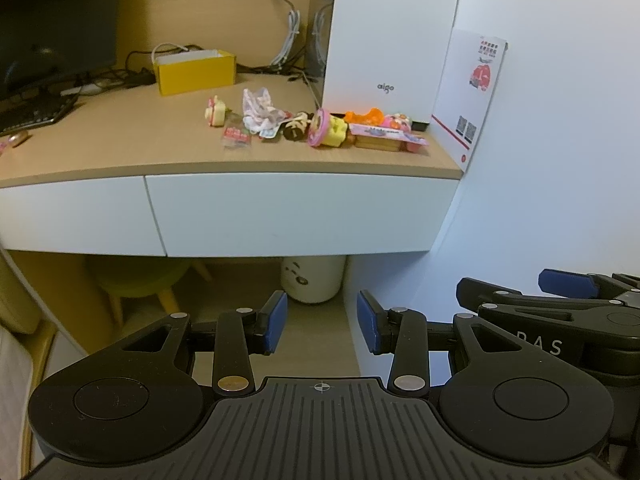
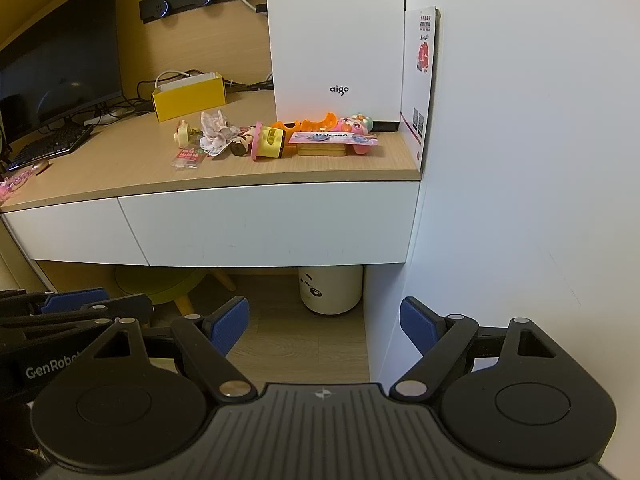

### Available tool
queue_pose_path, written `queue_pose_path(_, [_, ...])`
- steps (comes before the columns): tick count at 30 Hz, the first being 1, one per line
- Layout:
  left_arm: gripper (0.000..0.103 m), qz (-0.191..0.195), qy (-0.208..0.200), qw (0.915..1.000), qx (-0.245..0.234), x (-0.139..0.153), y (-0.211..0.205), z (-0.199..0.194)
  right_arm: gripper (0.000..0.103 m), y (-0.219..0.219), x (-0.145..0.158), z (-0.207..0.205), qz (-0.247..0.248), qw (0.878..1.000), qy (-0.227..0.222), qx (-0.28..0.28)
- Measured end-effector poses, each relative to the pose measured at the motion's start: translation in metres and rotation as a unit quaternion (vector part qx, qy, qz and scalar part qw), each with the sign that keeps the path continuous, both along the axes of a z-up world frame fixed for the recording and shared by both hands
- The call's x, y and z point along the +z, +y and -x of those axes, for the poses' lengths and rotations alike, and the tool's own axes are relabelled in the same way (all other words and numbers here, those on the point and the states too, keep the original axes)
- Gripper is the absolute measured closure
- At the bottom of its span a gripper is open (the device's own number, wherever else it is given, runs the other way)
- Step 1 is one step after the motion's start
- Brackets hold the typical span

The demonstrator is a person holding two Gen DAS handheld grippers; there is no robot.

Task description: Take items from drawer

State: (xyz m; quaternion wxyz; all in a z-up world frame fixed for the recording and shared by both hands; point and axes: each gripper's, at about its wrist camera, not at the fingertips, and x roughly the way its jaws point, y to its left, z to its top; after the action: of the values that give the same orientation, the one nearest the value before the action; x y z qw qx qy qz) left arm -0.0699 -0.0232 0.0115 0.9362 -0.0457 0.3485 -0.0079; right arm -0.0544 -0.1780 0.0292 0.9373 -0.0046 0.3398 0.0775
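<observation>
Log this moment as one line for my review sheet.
white drawer front: shut | left gripper: open, empty | right gripper: open, empty | small toys: on wooden desktop

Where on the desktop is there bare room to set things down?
Free: the wooden desktop between the black keyboard and the row of small toys, and the front strip above the closed white drawer. Crowded: before the white aigo tower.

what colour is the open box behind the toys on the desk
Yellow box with a white inside, clearest in the right wrist view.
</observation>
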Motion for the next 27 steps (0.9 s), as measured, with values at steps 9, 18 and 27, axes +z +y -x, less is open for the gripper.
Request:
queue_pose_path(9, [0.06, 0.001, 0.0, 1.0, 0.001, -0.0015, 0.0015, 0.0, 0.02, -0.0004, -0.0021, 0.0, 0.0, 1.0, 0.002, -0.003])
queue_pose_path(18, [0.06, 0.002, 0.003, 1.0, 0.003, -0.0021, 0.0009, -0.0007, 0.02, -0.0007, -0.0019, -0.0002, 0.0, 1.0, 0.002, -0.002])
queue_pose_path(27, [0.062, 0.008, 0.001, 0.9999, -0.009, -0.0041, 0.0006, -0.0016, 0.02, -0.0006, -0.0046, -0.0009, 0.002, 1.0, 0.006, -0.003])
